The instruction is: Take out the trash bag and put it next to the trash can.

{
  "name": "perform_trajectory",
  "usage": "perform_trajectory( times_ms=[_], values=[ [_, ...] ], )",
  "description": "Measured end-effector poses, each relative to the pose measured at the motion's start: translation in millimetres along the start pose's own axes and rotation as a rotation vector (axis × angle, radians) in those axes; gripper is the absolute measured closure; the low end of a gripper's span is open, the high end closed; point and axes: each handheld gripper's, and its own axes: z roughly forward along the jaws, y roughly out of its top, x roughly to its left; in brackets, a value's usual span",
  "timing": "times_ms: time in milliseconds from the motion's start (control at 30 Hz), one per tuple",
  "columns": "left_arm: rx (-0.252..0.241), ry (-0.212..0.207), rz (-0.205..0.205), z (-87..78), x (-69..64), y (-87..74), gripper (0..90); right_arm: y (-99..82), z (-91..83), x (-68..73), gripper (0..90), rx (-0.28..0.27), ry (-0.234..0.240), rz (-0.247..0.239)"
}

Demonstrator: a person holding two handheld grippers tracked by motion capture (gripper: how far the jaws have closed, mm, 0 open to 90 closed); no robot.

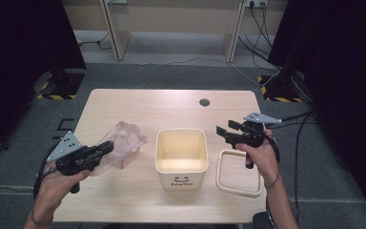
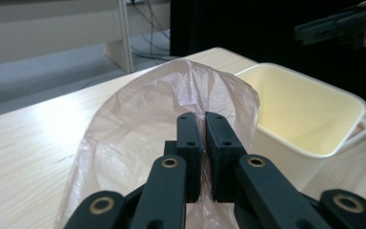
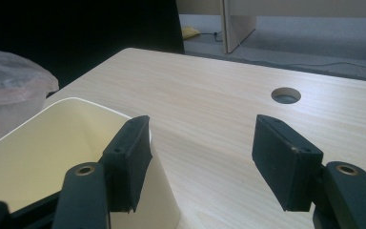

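A thin, translucent pink plastic bag stands puffed up on the wooden table, left of a cream square bin. My left gripper is shut on the bag's near edge; in the left gripper view its jaws pinch the film of the bag with the bin to the right. My right gripper hovers open and holds nothing, just right of the bin's far corner. The right gripper view looks past its open gripper over the bin's rim and bare table.
A cream square ring frame lies flat on the table right of the bin, under my right hand. A round cable hole sits near the table's far edge. Dark curtains and stand feet flank the table.
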Motion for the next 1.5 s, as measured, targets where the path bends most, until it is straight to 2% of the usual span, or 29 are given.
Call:
perform_trajectory(
  times_ms=[100,167,367,500,767,1000,1233,1400,1500],
  values=[
    [0.023,0.028,-0.007,5.3,6.2,-8.1,84.9,-0.6,-0.3,-1.0,38.4,0.002,-0.002,0.004],
    [0.024,0.026,-0.011,6.8,7.2,-10.5,85.2,-0.8,-0.4,-1.1,38.4,0.003,-0.001,0.005],
    [0.077,0.042,-0.013,22.8,12.7,-29.3,85.7,-2.0,0.8,-0.7,38.4,0.01,0.001,0.003],
    [0.089,0.047,-0.024,30.1,14.7,-36.1,85.8,-2.4,0.8,-1.0,38.4,0.012,0.0,0.005],
    [0.111,0.059,-0.022,48.1,16.0,-49.6,85.4,-2.7,-1.1,-2.2,38.4,0.007,-0.002,0.005],
    [0.142,0.071,0.005,58.1,17.0,-56.9,84.2,-3.4,-0.7,-3.2,38.3,0.011,-0.002,0.007],
    [0.198,0.054,0.016,69.1,12.6,-71.1,81.0,-4.5,-0.1,-3.7,38.3,0.016,-0.001,0.01],
    [0.213,0.06,0.026,74.7,13.6,-74.2,78.1,-5.2,1.1,-3.7,38.2,0.02,0.0,0.012],
    [0.204,0.067,0.02,77.7,14.4,-73.0,70.7,-6.0,2.0,-4.0,38.2,0.024,0.001,0.011]
  ],
)
